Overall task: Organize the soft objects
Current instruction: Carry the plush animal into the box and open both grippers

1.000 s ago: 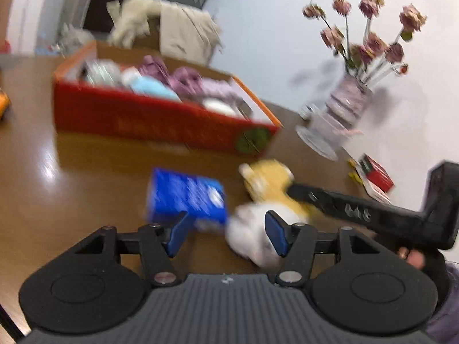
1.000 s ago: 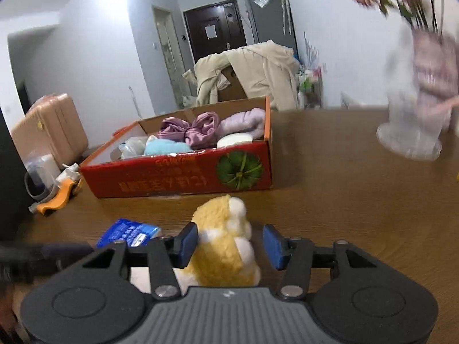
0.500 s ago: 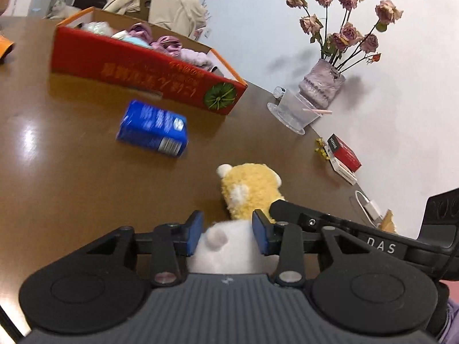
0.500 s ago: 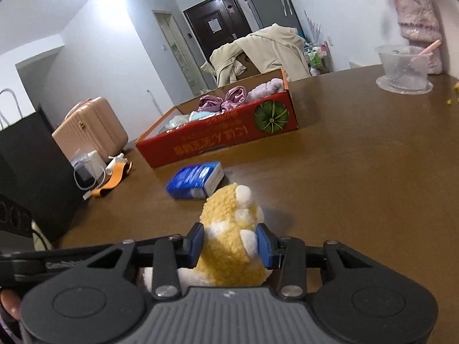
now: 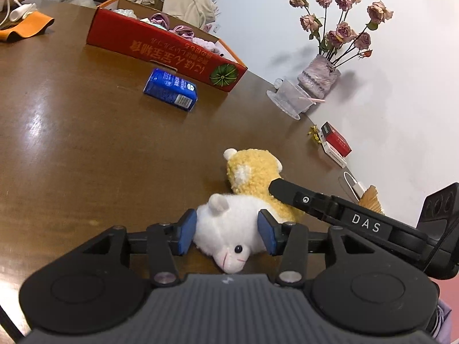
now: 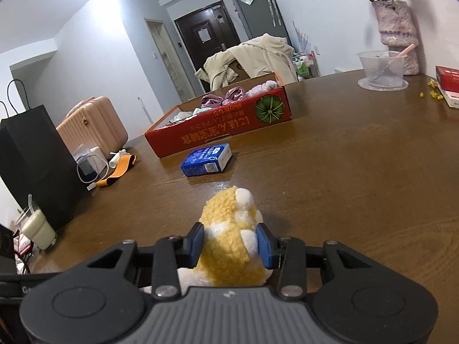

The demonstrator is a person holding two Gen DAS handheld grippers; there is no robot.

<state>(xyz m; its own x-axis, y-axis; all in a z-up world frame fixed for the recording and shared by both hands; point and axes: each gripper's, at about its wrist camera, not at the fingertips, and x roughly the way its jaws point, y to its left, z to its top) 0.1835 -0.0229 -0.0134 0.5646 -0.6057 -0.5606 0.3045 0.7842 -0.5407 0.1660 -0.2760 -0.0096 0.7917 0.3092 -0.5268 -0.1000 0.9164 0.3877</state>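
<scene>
On the near edge of the brown table (image 5: 71,149), both my tongs meet at one toy.
Left gripper (image 5: 226,235): I hold it low and level over the tabletop; its blue pads (image 5: 186,235) are clenched on the white head of the plush toy (image 5: 229,229), one pad on each side, the snout pointing back toward my camera.
Right gripper (image 6: 229,243): I bring it in from the right, across the left one's line; its blue pads (image 6: 195,242) are clenched on the yellow body of the same toy.
Plush toy position: lying on the table, white end in my left tongs, yellow end (image 5: 252,172) in my right.
Blue packet (image 5: 170,89): flat on the table, well beyond the toy, just in front of the box.
Red cardboard box (image 5: 160,48): farther back, open-topped, holding pink and pale soft items (image 6: 226,97).
Vase of dried roses (image 5: 318,77): by the wall, right of the box, behind a clear plastic cup (image 5: 292,99).
</scene>
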